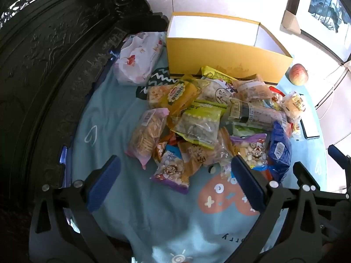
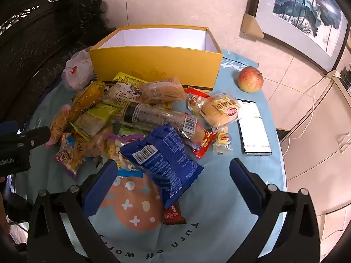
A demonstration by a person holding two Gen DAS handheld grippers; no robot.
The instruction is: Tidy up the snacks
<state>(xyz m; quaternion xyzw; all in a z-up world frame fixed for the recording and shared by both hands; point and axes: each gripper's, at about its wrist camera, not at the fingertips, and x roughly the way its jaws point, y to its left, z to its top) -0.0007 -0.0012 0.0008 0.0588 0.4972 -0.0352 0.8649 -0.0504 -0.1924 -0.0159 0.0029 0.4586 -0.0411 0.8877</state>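
Both the left gripper [image 1: 175, 179] and right gripper [image 2: 173, 184] hover with fingers apart, empty. Snacks [image 2: 140, 118] lie heaped on the bench before the yellow box [image 2: 158, 65]. Risk: overlapping slippery packets may slide or drag neighbours off when one is pinched.

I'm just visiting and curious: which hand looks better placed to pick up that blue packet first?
The right. In its view, the blue packet lies just ahead, between the open jaws of the right gripper. From the left gripper, also open, it sits off to the far side, beyond other snacks. The yellow box waits empty behind.
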